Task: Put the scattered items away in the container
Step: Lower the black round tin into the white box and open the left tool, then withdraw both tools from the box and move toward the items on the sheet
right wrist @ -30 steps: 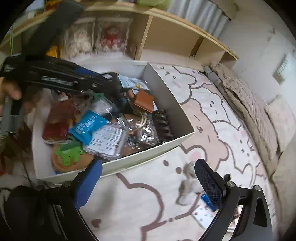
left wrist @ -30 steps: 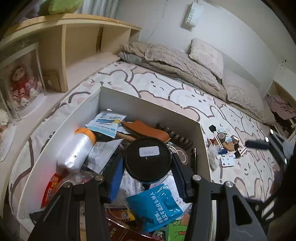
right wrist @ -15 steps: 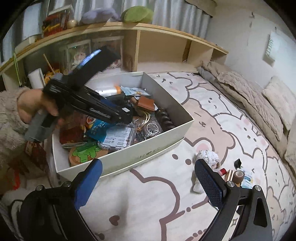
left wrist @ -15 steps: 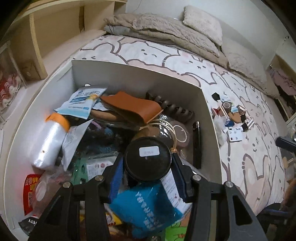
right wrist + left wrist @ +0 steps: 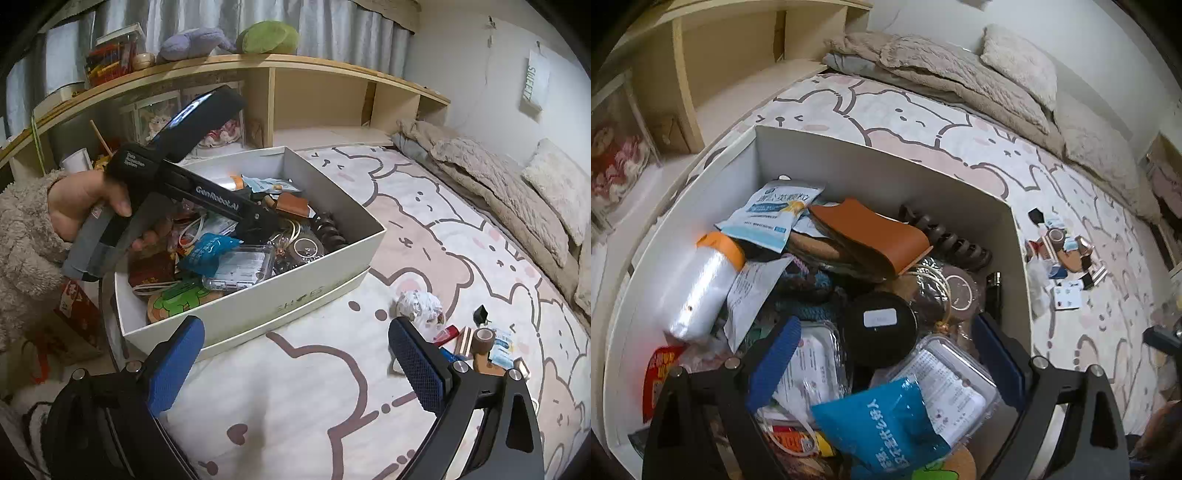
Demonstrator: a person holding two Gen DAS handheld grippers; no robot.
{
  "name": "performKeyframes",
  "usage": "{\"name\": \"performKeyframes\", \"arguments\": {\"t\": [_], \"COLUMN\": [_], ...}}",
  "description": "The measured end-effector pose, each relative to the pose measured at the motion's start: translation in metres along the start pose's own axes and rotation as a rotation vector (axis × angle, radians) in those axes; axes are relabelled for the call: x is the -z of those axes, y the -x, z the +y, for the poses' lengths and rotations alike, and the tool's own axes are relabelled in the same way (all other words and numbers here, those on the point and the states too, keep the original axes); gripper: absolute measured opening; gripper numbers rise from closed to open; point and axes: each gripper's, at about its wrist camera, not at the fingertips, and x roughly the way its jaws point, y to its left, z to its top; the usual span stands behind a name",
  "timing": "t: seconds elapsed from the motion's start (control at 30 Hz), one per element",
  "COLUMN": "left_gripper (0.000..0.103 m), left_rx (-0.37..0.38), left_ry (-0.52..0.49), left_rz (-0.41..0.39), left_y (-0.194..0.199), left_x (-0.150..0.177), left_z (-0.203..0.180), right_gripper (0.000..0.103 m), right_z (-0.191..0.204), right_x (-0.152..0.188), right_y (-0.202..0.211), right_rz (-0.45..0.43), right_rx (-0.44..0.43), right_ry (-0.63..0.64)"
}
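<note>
Left wrist view: your left tongs [image 5: 882, 358] hang over the white box [image 5: 886, 173], and their jaws are opening. The round black tin [image 5: 881, 323] with a white label sits between the 2 blue pads, touching neither; it rests on the clutter inside the box, just above a clear plastic case [image 5: 956, 384] and a blue packet [image 5: 886, 421]. At 10 o'clock from the tin lies a white bottle with an orange cap [image 5: 701, 288]; at 12 o'clock a brown leather pouch [image 5: 871, 232] leans over a black hair claw [image 5: 956, 247]. Outside the box, at 3 o'clock on the bear-print bed sheet [image 5: 923, 122], a small heap of loose items [image 5: 1063, 254] waits well apart from the container.

In the right wrist view, your right tongs [image 5: 295, 362] stand wide apart and hold nothing; only the sheet shows between the pads. The box sits at 11 o'clock from them, with your left hand [image 5: 85, 206] on the black handle above it. A crumpled white paper ball [image 5: 419, 306] lies at 1 o'clock, just beside the right pad, and a tape roll [image 5: 484, 338] with other small pieces lies at 3 o'clock on the sheet.
</note>
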Motion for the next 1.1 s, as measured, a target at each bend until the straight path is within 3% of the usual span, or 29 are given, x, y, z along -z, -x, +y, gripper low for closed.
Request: {"name": "performKeyframes", "arguments": {"t": [0.3, 0.5, 0.73, 0.97, 1.1], "left_gripper": [0.094, 0.094, 0.094, 0.095, 0.101], "left_rx": [-0.050, -0.235, -0.342, -0.313, -0.293], "left_ry": [-0.026, -0.094, -0.151, -0.131, -0.116], "left_rz": [-0.011, -0.050, -0.009, 0.077, 0.109], "left_y": [0.006, 0.009, -0.010, -0.025, -0.030], "left_x": [0.004, 0.004, 0.005, -0.001, -0.002], "left_z": [-0.006, -0.004, 0.003, 0.011, 0.013], "right_gripper": [0.100, 0.100, 0.100, 0.100, 0.100], "right_z": [0.003, 0.006, 0.007, 0.006, 0.007], "right_x": [0.005, 0.011, 0.015, 0.021, 0.022], "right_y": [0.008, 0.013, 0.012, 0.010, 0.006], "right_rz": [-0.008, -0.008, -0.005, 0.004, 0.013], "right_rx": [0.001, 0.002, -0.004, -0.012, -0.018], "right_ry": [-0.016, -0.016, -0.020, -0.029, -0.031]}}
